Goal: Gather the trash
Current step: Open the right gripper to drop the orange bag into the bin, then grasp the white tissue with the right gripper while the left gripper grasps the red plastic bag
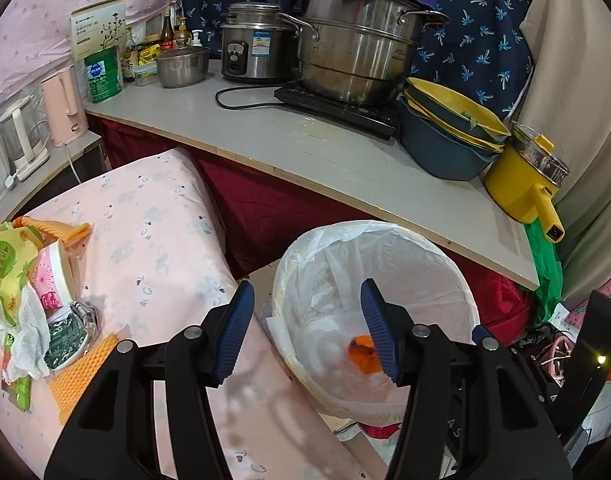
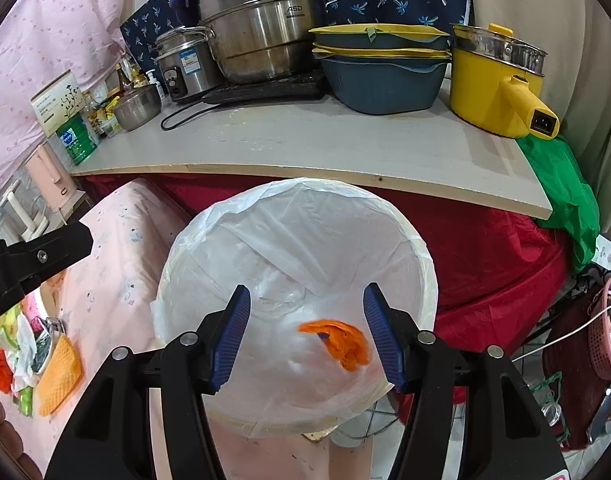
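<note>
Both grippers hang over the lined trash bin (image 2: 297, 240), jaws apart with nothing between the pads. Through the right gripper (image 2: 307, 334) an orange scrap (image 2: 337, 340) lies loose on the white liner at about five o'clock inside the bin. The left gripper (image 1: 305, 332) sits over the bin's nine o'clock rim, beside the pink-covered table (image 1: 157, 248). More litter (image 1: 29, 300), wrappers, tissue and a cup, is heaped at the table's nine o'clock edge.
</note>
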The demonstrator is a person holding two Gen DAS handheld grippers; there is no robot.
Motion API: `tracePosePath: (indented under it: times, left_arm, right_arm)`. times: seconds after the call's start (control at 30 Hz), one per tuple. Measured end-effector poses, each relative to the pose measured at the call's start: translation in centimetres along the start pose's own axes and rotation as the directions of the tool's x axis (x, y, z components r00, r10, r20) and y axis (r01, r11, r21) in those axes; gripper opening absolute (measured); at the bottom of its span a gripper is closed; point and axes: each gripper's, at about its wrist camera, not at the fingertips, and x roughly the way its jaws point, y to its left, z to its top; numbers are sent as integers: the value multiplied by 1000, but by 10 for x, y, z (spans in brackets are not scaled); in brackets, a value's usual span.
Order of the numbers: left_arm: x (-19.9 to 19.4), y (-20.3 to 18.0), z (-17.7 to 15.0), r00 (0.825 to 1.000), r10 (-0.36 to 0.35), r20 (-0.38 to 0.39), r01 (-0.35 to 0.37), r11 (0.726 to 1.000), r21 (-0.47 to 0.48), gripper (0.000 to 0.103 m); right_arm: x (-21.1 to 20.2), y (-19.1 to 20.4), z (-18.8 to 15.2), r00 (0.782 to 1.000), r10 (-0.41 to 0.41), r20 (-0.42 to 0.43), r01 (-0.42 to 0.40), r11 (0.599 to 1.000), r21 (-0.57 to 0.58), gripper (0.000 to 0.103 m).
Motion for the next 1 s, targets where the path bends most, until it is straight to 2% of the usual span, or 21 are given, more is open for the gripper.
tracePosePath:
  times: [0.4, 0.73, 1.0]
  left_arm:
    - [-29, 46, -9, 997, 66, 29, -65, 996, -56, 53]
    - [-68, 114, -25, 987, 151, 49, -142, 978, -152, 53]
    - [-100, 177, -43, 972, 231, 50, -213, 948, -236, 53]
  right_arm:
    - [-24, 33, 0, 999, 42, 32, -41, 998, -38, 62]
    - [-47, 97, -12, 993, 116, 35, -111, 985, -134, 62]
    - [-63, 155, -28, 983, 185, 16, -177, 959, -221, 62]
